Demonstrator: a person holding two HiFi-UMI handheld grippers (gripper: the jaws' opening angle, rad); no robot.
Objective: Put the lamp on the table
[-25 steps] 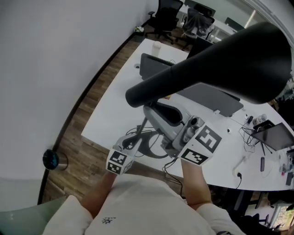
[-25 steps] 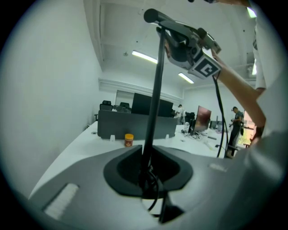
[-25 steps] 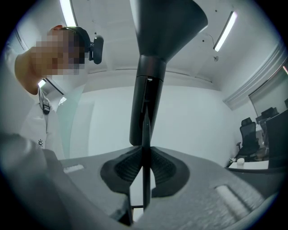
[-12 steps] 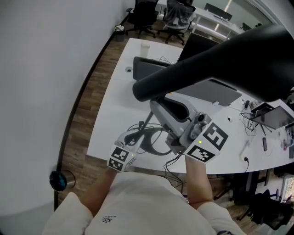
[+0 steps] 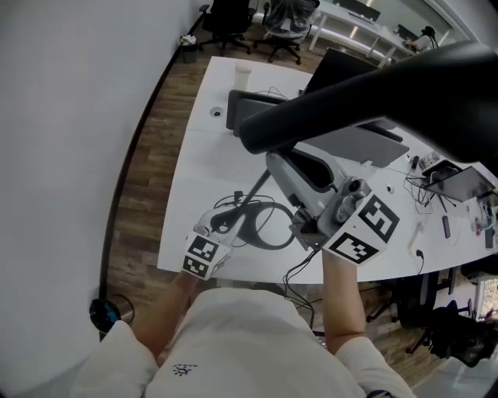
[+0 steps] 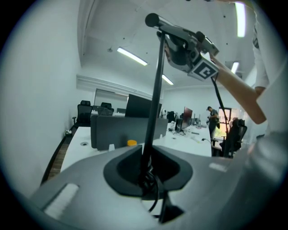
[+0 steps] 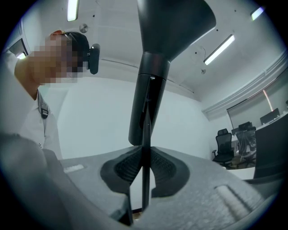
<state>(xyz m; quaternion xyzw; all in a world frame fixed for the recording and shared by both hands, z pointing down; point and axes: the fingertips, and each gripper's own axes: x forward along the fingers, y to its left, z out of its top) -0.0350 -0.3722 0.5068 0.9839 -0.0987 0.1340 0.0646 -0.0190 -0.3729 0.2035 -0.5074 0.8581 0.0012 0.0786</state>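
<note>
Above the table [image 5: 201, 175], the left gripper [image 6: 146, 176] and right gripper [image 7: 145, 179] each pinch the lamp [image 5: 366, 97].

Head view: lamp [image 5: 405, 85] cut off at 3 o'clock, hiding part of the worktop [image 5: 198, 194]; clutter [image 5: 445, 227] at 3 o'clock too small to identify.

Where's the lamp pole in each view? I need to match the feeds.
Head view: pole at centre, slanting up from the left tool.
Left gripper view: pole centre, rising from the jaws to the right tool.
Right gripper view: pole centre, upright between the jaws.
Shared landmark: black office chairs.
</note>
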